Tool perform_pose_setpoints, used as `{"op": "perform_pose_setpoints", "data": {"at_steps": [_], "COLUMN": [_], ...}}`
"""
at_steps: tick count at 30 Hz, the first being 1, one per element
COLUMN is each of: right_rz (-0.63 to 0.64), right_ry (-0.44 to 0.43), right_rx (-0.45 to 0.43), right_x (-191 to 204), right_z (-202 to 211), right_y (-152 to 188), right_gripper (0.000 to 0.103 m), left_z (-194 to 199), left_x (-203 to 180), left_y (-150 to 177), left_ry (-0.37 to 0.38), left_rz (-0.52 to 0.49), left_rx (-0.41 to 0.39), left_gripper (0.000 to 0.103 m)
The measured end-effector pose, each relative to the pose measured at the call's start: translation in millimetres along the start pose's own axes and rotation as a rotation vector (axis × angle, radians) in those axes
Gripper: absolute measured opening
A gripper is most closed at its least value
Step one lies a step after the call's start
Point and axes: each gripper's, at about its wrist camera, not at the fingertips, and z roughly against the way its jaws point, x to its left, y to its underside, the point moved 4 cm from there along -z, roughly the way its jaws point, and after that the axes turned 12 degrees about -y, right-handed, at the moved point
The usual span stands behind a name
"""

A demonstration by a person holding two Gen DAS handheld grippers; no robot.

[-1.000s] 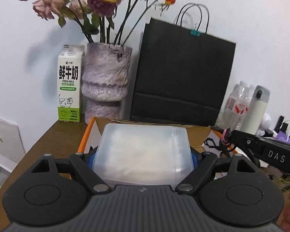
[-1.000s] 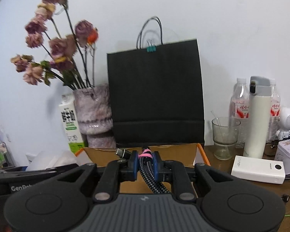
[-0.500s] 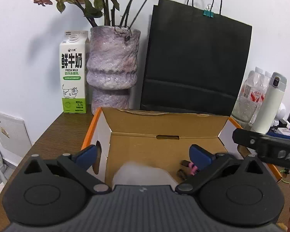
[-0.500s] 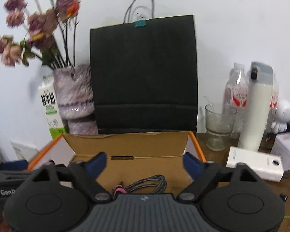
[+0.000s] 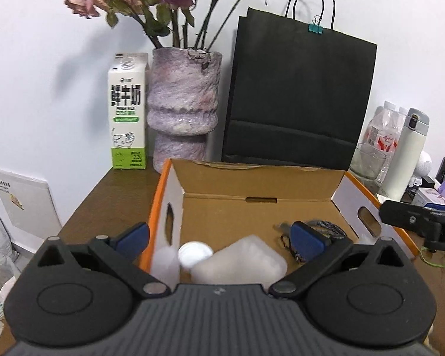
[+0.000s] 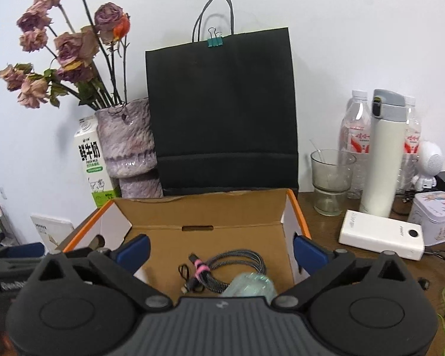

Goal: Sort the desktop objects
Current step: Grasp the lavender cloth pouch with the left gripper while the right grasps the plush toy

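An open cardboard box [image 5: 252,187] with an orange rim stands on the brown desk. Inside it lie a soft white packet [image 5: 240,258], a small white round-capped item [image 5: 194,253] and a braided cable [image 6: 222,270] bound with a pink tie. My left gripper [image 5: 219,237] hangs open above the packet, its left finger outside the box's left wall. My right gripper [image 6: 221,250] is over the box [image 6: 198,213] above the cable; its jaws are opening with nothing pressed between them. A clear greenish item [image 6: 252,284] lies beside the cable.
Behind the box stand a black paper bag [image 6: 222,112], a purple vase of dried roses [image 5: 182,106] and a milk carton [image 5: 127,112]. To the right are a glass [image 6: 330,181], water bottles, a white thermos [image 6: 384,154], a power bank [image 6: 381,234] and a tin [image 6: 436,216].
The left gripper let go of the white packet, which dropped into the box. The right gripper opened from the braided cable, which now lies on the box floor.
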Motion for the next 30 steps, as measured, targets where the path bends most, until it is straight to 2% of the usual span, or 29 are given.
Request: {"op": "perform_pose_setpoints", "data": {"at_steps": [9,15,24,30], "right_rz": [0.042,0.056,-0.045,-0.079], "right_ry": [0.034,0.055,0.047,0.05], "right_rx": [0.061,0.117,0.108,0.12], "right_x": [2.6,0.6,-2.7,-7.8], "right_z": [42.2,72.9,98.6,98.1], "right_y": [40.6,74.2,109.5,122.7], "right_gripper": [0.103,0.103,0.103,0.103], "left_z": [47.2,62.5,86.1,87.1], "left_x": [27.0,43.6,33.3,34.0], "left_y": [30.8,58.6,94.7,109.2], "left_ry": [-0.002,0.013,0.044,0.046], "left_rz": [-0.012,-0.02,0.034,0.043], "left_rx": [0.0,0.051,0.05,0.071], "left_gripper": [0.103,0.103,0.103,0.103]}}
